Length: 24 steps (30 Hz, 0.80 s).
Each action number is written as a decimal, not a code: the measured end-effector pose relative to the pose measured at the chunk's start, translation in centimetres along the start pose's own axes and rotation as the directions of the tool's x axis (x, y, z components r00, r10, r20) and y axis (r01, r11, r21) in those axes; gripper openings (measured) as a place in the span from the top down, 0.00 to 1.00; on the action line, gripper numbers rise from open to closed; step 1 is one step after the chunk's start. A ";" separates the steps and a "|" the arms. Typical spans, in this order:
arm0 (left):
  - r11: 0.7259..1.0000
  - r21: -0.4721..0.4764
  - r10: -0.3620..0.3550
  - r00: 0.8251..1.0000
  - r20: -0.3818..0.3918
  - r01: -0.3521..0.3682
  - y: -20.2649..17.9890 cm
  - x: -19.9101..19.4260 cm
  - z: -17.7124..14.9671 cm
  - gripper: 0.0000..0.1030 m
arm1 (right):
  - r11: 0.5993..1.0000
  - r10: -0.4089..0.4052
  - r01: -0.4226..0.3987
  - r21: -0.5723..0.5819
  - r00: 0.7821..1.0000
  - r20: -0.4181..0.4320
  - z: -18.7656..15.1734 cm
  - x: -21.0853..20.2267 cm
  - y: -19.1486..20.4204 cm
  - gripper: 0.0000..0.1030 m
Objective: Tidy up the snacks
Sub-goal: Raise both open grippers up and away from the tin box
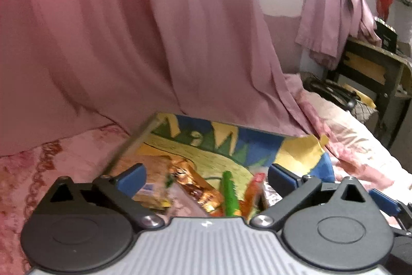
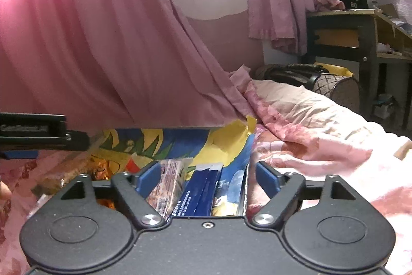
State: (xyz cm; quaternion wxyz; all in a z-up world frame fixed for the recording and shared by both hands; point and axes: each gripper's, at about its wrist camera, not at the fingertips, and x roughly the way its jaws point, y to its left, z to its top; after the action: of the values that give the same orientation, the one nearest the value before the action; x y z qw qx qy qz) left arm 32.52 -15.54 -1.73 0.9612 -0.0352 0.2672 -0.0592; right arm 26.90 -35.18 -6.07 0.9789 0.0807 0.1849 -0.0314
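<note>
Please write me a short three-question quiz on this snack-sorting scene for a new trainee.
1. True or false: the left gripper is clamped on a snack.
2. Which packet lies between the open jaws of the right gripper? A) a dark blue packet B) a green one C) a white cup
3. Fill in: the snacks lie in a colourful box that sits on a ___ bedspread.

Key
1. False: its jaws stand wide, with nothing pressed.
2. A, the dark blue packet, beside a pinkish snack bar.
3. Pink.
</note>
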 end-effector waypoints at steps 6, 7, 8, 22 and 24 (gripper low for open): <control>0.999 -0.023 0.029 0.999 -0.023 -0.029 1.7 -2.2 0.1 0.00 | 1.000 -0.023 0.023 -0.002 0.998 0.061 0.3 -2.8 0.2 0.10; 0.999 -0.026 0.031 0.999 -0.021 -0.031 2.0 -2.8 0.1 0.00 | 1.000 -0.024 0.024 -0.007 0.997 0.074 0.3 -3.4 0.3 0.08; 0.999 -0.026 0.032 0.999 -0.019 -0.033 2.2 -3.3 0.0 0.00 | 1.000 -0.025 0.026 -0.011 0.996 0.089 0.4 -4.1 0.4 0.06; 0.999 -0.022 0.040 0.999 0.002 -0.040 5.7 -11.0 -3.0 0.00 | 0.999 -0.037 0.036 0.009 0.987 0.155 0.2 -11.9 2.5 0.01; 0.999 -0.025 0.039 0.999 0.004 -0.038 6.2 -12.0 -3.7 0.00 | 0.999 -0.030 0.028 0.014 0.988 0.148 -0.2 -13.1 3.0 0.01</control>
State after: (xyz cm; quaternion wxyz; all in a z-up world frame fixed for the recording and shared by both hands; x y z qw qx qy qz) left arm 21.01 -7.96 0.60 0.9623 -0.0422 0.2663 -0.0372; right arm 14.94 -31.76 -1.05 0.9889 0.0814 0.1124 -0.0528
